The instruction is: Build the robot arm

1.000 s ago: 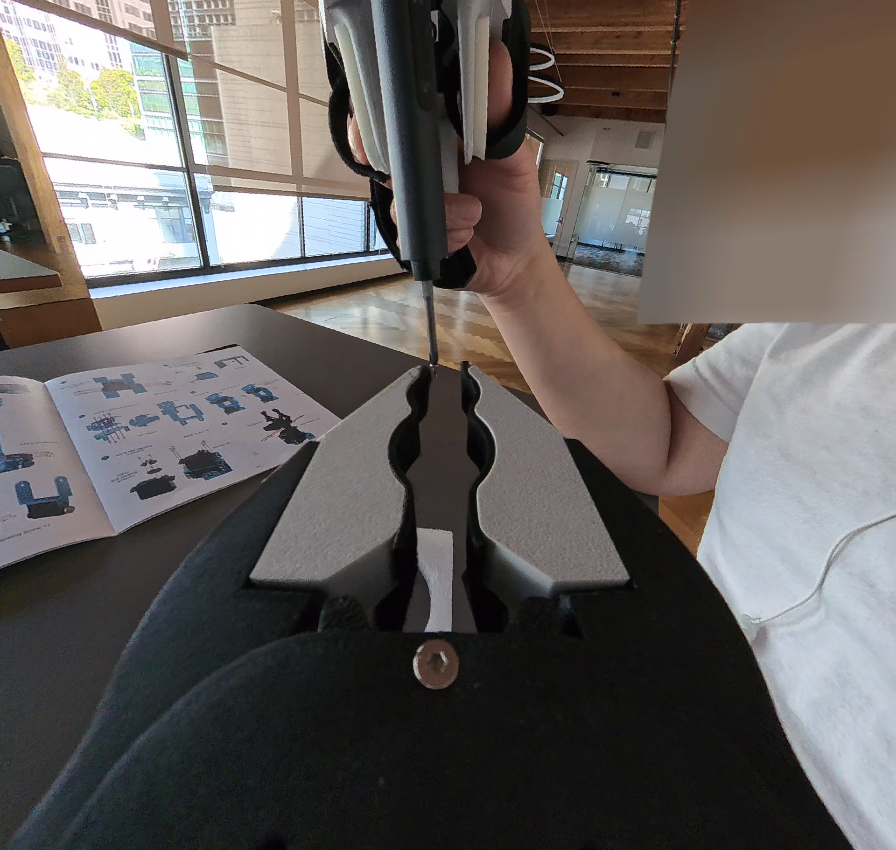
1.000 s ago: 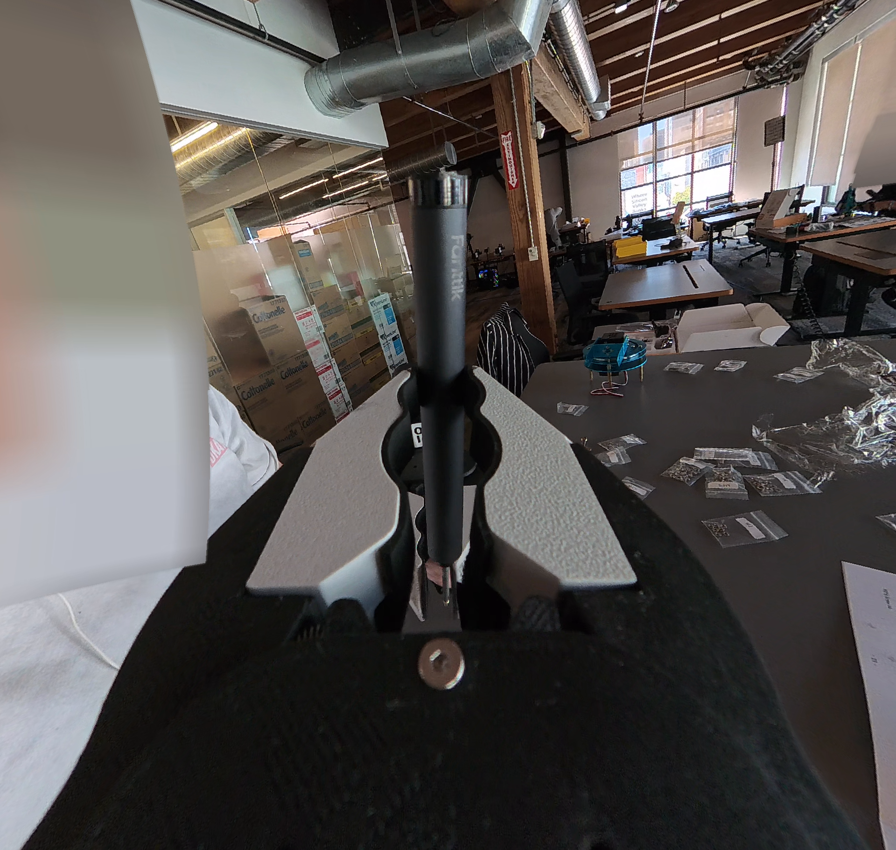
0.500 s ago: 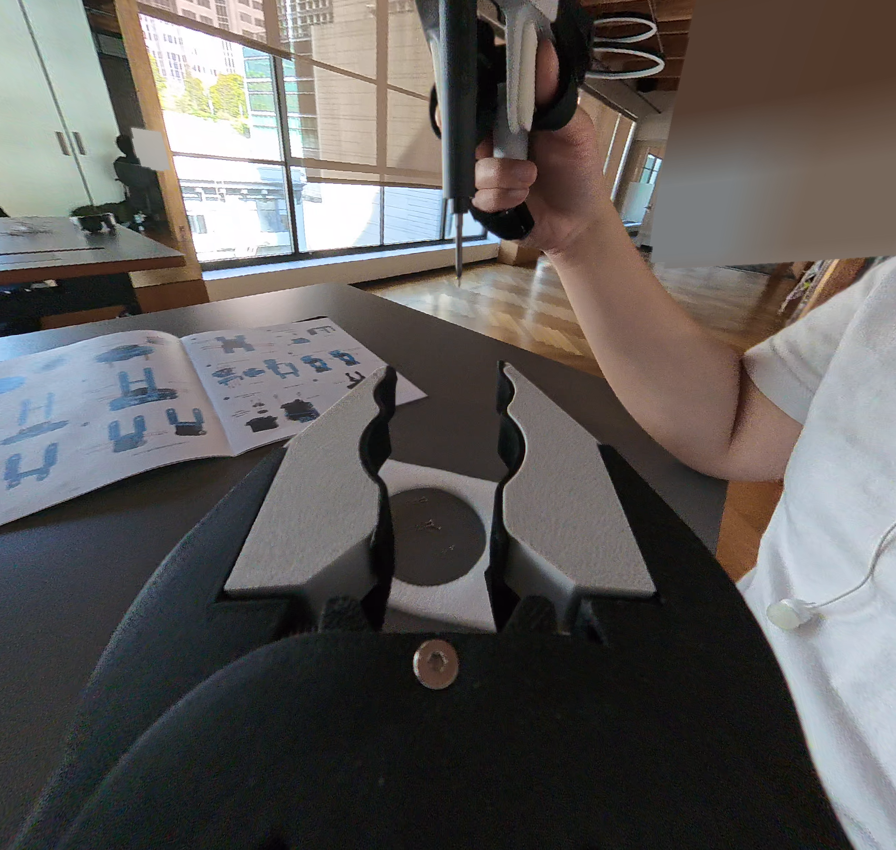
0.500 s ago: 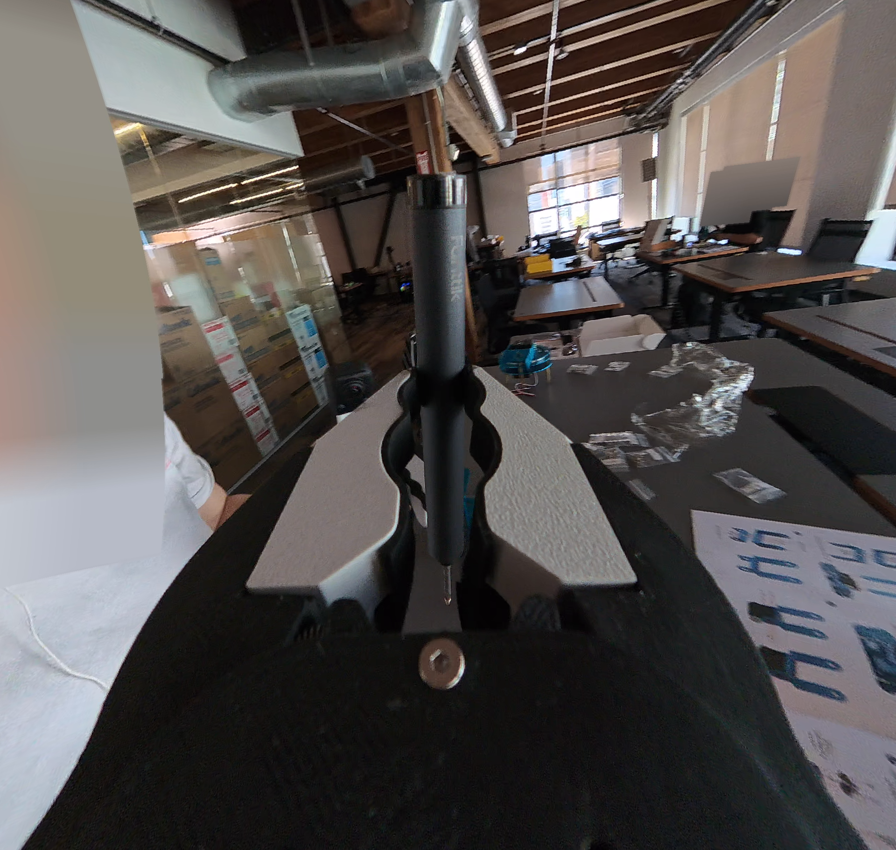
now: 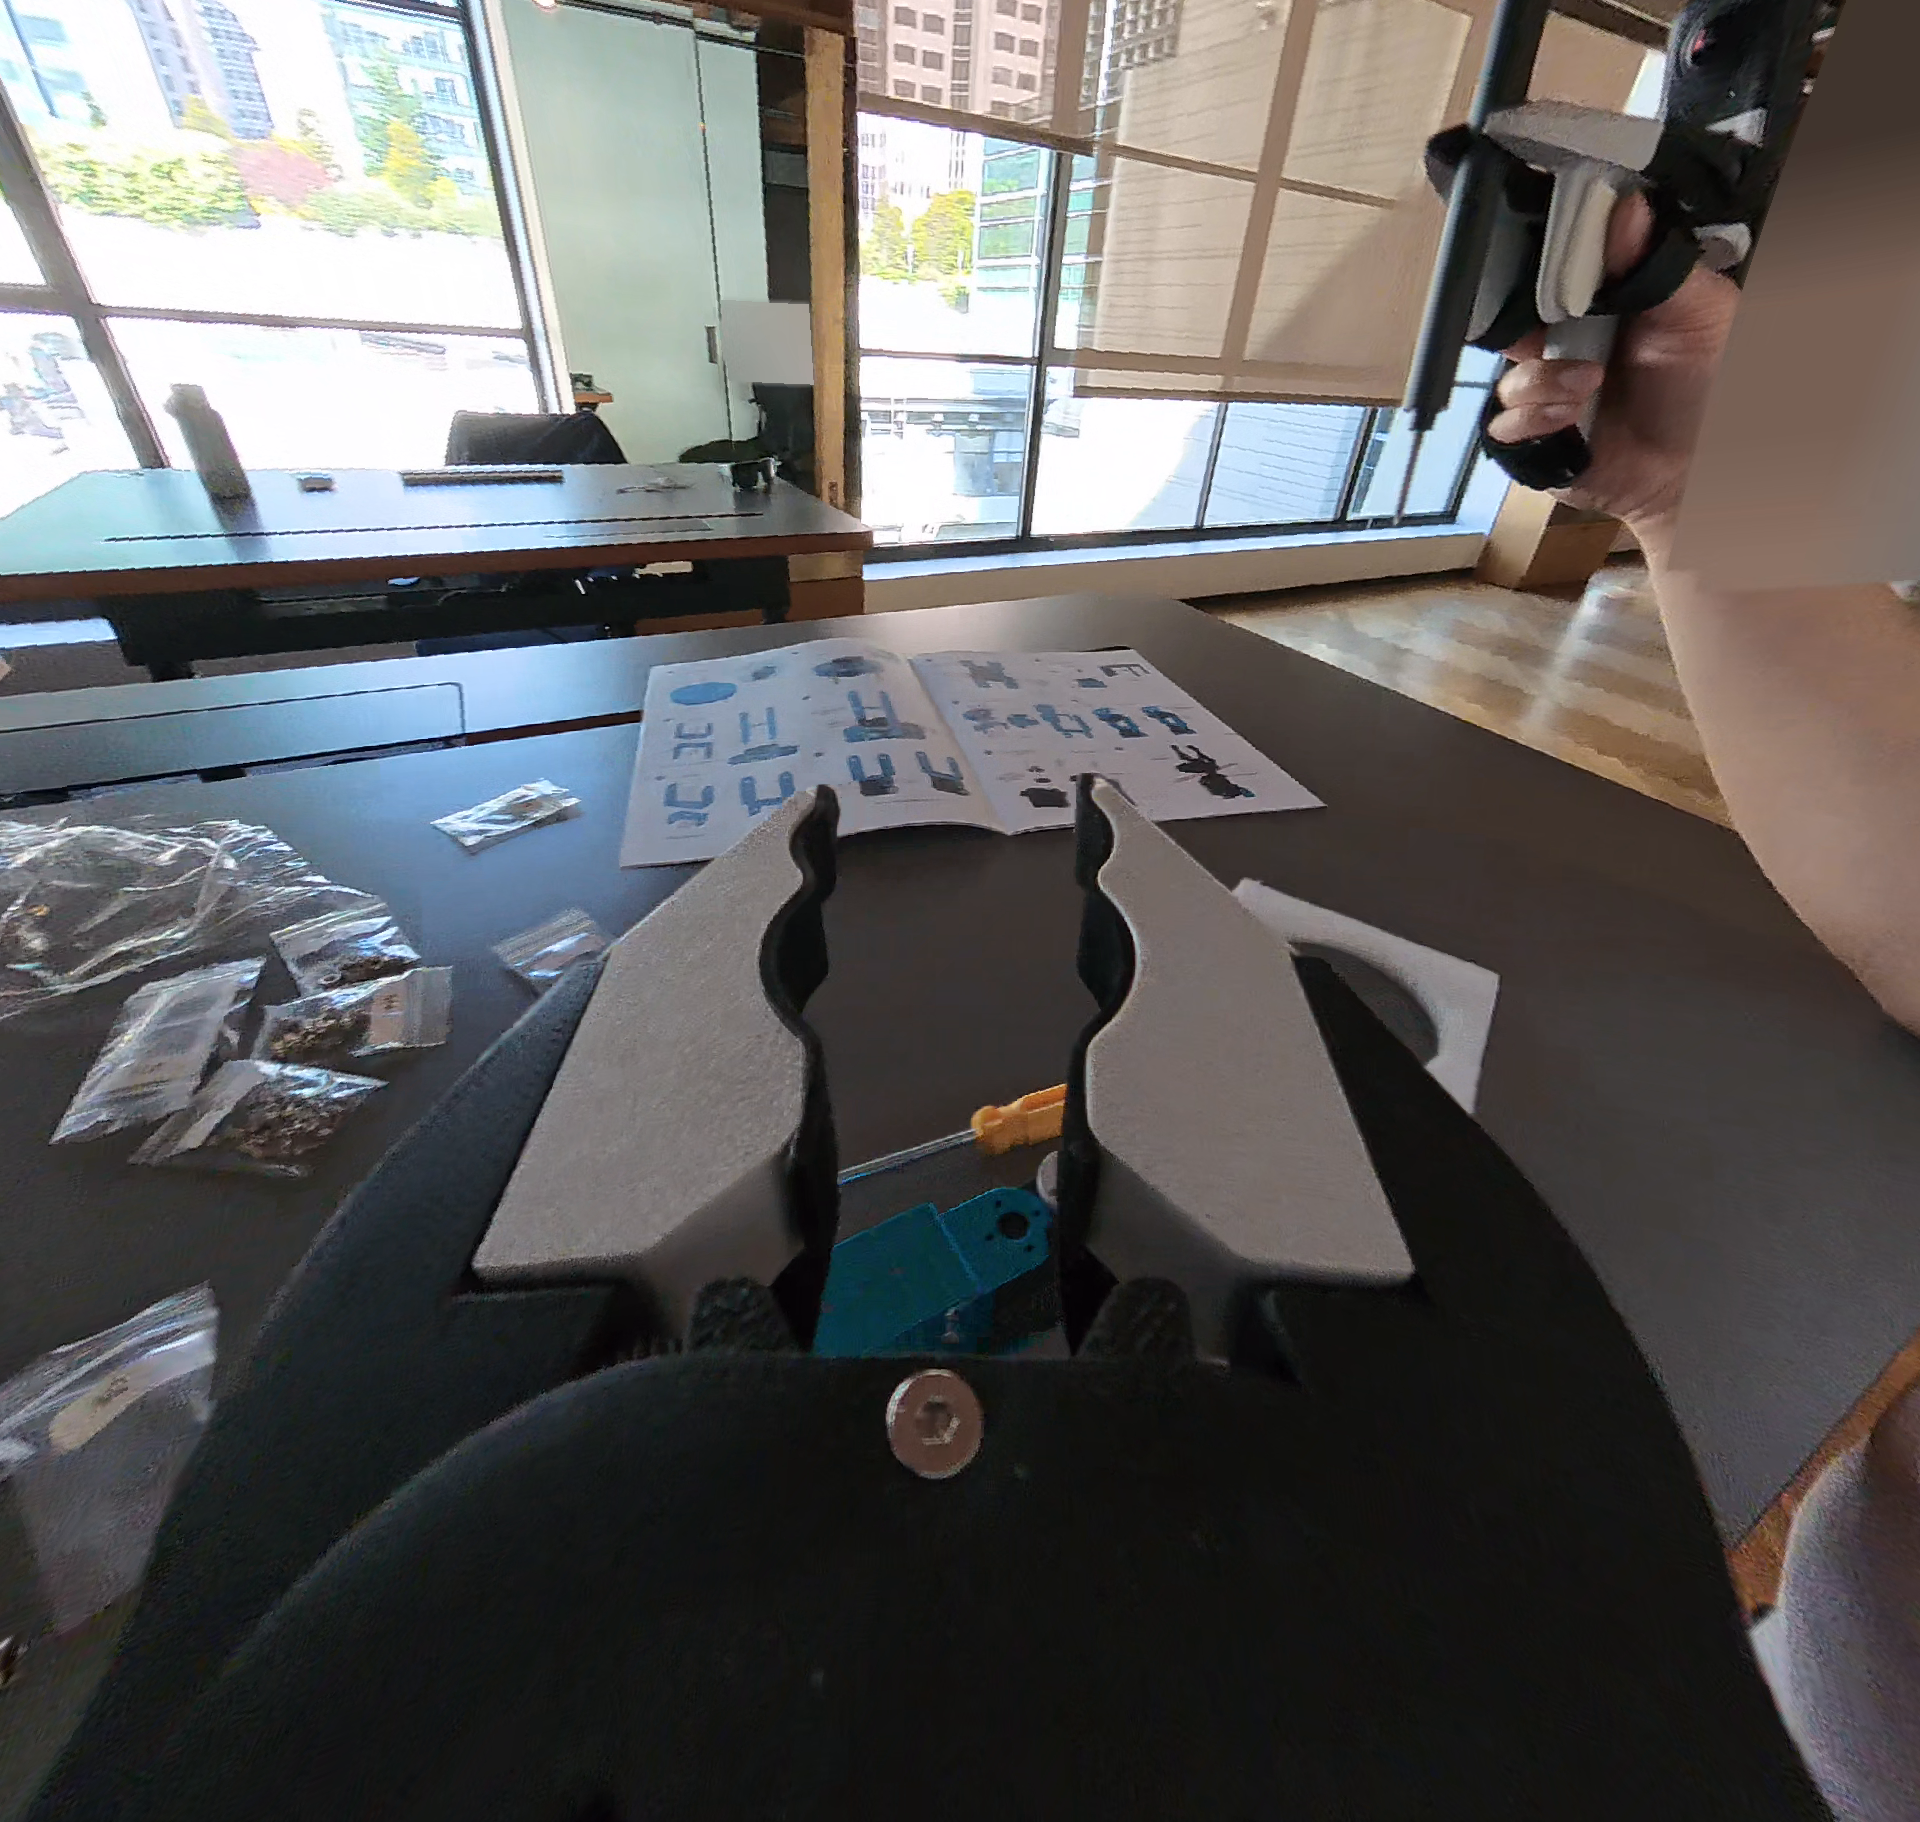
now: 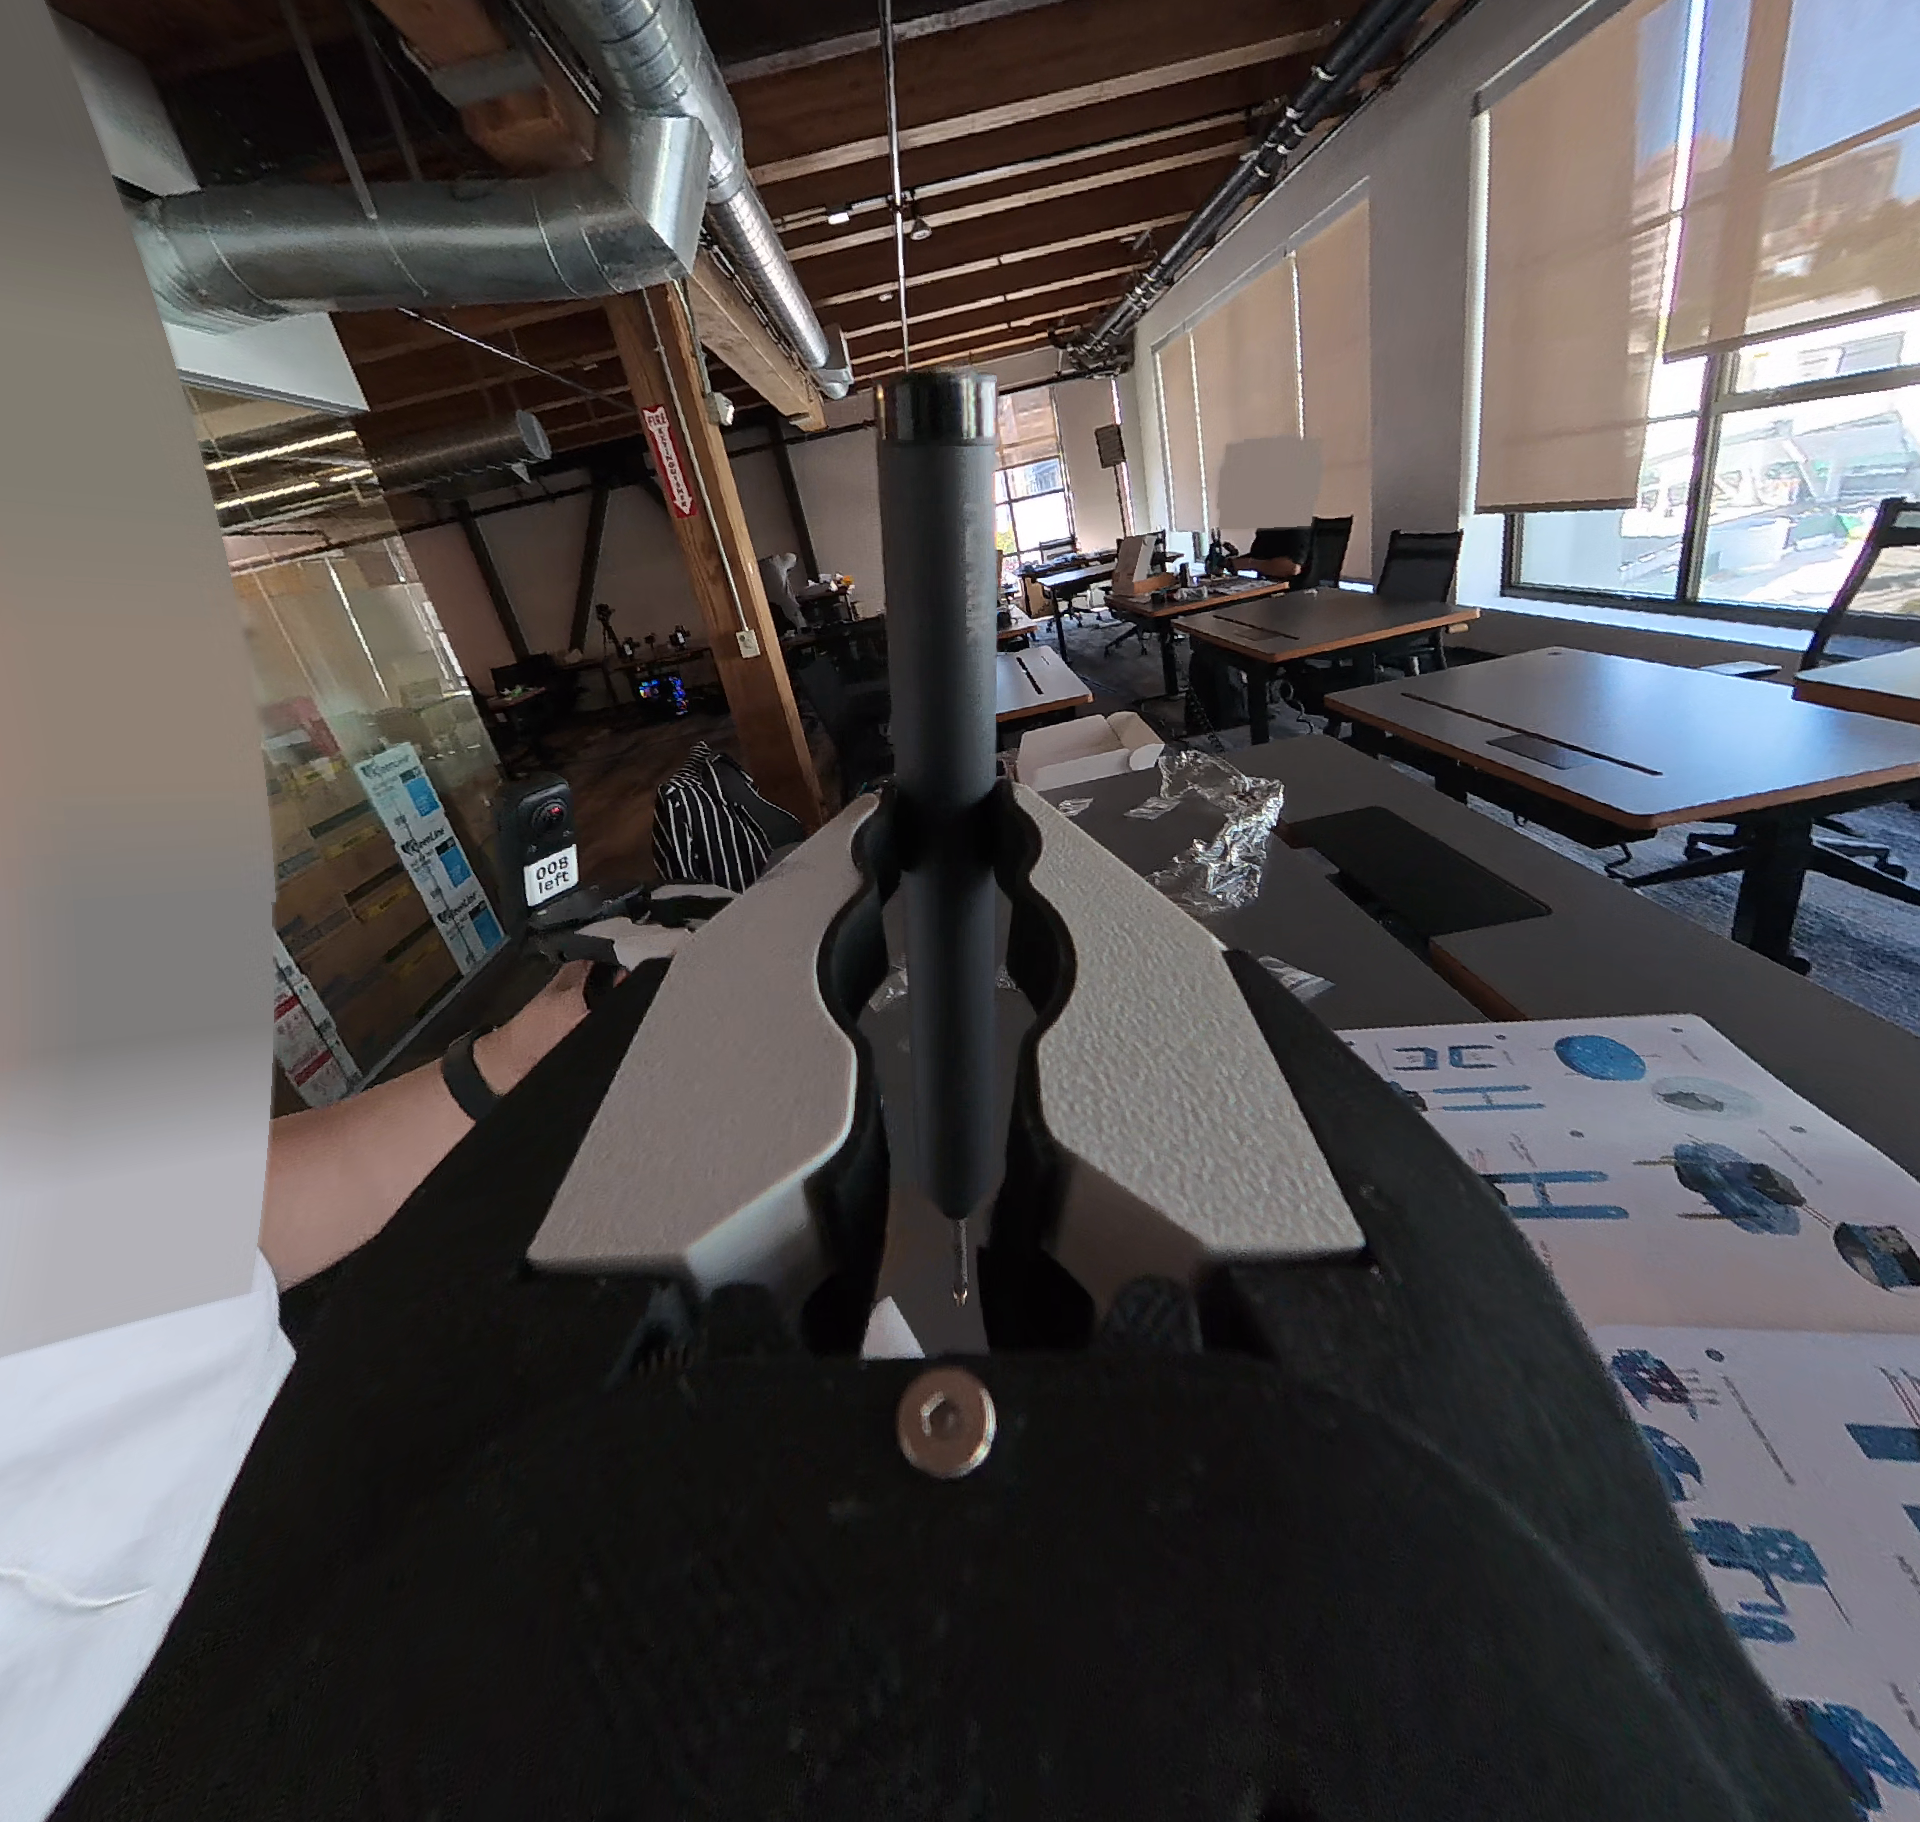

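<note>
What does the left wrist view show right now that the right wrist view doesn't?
Left wrist view only: its own open, empty claw, with a blue part, a yellow-handled screwdriver, small plastic bags and a white foam square on the table.
Right wrist view only: crumpled clear wrap and a white box.
Both: the open booklet, the dark table, and the grey pen-shaped screwdriver shut in the right claw.
</note>
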Available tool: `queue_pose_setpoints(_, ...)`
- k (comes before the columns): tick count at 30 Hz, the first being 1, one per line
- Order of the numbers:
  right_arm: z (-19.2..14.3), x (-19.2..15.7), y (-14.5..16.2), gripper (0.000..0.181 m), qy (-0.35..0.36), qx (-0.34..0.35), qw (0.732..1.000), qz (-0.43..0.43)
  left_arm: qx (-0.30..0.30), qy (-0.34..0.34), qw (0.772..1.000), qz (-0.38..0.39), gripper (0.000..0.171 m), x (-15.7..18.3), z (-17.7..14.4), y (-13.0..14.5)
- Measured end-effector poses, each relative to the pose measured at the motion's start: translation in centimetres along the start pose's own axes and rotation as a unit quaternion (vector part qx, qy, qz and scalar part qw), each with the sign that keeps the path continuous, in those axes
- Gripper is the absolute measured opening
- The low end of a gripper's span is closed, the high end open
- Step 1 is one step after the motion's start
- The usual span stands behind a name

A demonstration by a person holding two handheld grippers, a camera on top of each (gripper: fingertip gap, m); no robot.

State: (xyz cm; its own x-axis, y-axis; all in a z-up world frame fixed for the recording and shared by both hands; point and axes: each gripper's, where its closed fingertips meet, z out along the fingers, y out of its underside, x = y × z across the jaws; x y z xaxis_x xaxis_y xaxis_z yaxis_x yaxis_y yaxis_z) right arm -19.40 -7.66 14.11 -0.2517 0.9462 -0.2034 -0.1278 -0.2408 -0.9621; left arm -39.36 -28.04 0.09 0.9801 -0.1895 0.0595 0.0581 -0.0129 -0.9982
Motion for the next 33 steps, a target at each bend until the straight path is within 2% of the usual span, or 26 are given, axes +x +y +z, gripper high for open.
queue_pose_setpoints(6,0.1,0.4,0.3,0.017,0.007,-0.005,1.000,0.001,-0.012,-0.027,0.999,0.018,0.045,-2.1,-1.3,-0.2)
queue_pose_setpoints(13,0.8,0.7,1.0,0.017,0.015,-0.018,1.000,0.001,-0.020,-0.028,0.999,0.020,0.044,-2.4,-2.6,-0.2)
queue_pose_setpoints(22,2.8,-0.1,2.4,0.017,0.019,-0.041,0.999,-0.005,-0.021,-0.042,0.999,0.018,0.045,-4.3,-6.6,-0.1)
queue_pose_setpoints(28,4.8,-1.6,3.5,0.017,0.033,-0.049,0.998,-0.010,-0.008,-0.036,0.999,0.014,0.045,-7.0,-8.6,-0.3)
queue_pose_setpoints(33,6.1,-3.2,4.3,0.017,0.061,-0.056,0.996,-0.022,-0.004,0.001,1.000,0.003,0.048,-9.3,-7.9,0.1)
